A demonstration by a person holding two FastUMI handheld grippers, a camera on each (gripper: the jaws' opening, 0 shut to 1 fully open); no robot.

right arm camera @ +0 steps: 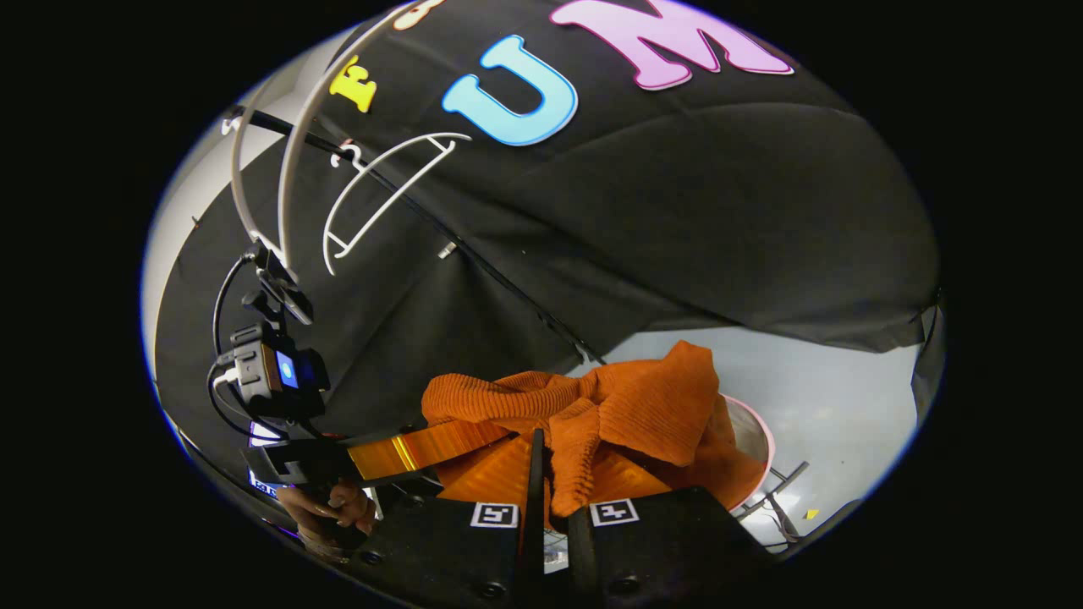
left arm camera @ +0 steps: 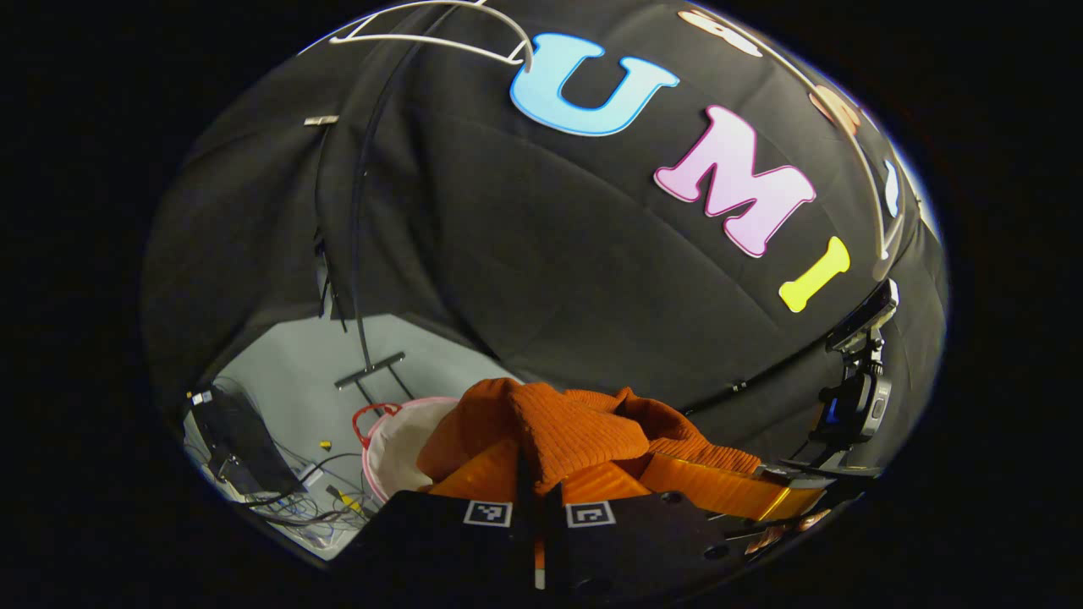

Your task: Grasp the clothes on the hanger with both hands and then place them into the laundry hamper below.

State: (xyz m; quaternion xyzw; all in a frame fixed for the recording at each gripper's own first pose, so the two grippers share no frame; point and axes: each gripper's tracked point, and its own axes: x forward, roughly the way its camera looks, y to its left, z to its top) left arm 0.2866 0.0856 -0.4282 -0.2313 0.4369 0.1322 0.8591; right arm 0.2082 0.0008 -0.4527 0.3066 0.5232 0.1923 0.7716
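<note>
**Orange garment held by both grippers above the hamper**

- Left gripper (left arm camera: 539, 495): my fingers stand nearly closed, with a fold of the garment (left arm camera: 575, 431) pinched in the narrow gap between them. The orange fingers press on the cloth from both sides.
- Right gripper (right arm camera: 548, 486): my fingers are drawn close together, and a hanging fold of the garment (right arm camera: 609, 406) is clamped between them.
- Garment: orange ribbed knit, bunched in a heap over my fingertips, spanning from one gripper to the other. It is off the hanger and hangs above the hamper's rim.
- Hamper (left arm camera: 398, 440): white cloth lining, pink rim, red handle. In the left gripper view it sits on the floor just left of the garment; in the right gripper view its rim (right arm camera: 761, 431) shows at the garment's right edge, partly hidden behind it.
- Hanger (right arm camera: 381, 190): white wire, bare, hanging on a black rail (right arm camera: 508, 283) near the top of the wall.
- Floor (right arm camera: 829, 397): pale grey. Cables (left arm camera: 305, 499) lie at its left edge beside a dark box (left arm camera: 241, 444).
- Hand (right arm camera: 326, 507): grips the left gripper's handle, seen at lower left in the right gripper view.
</note>
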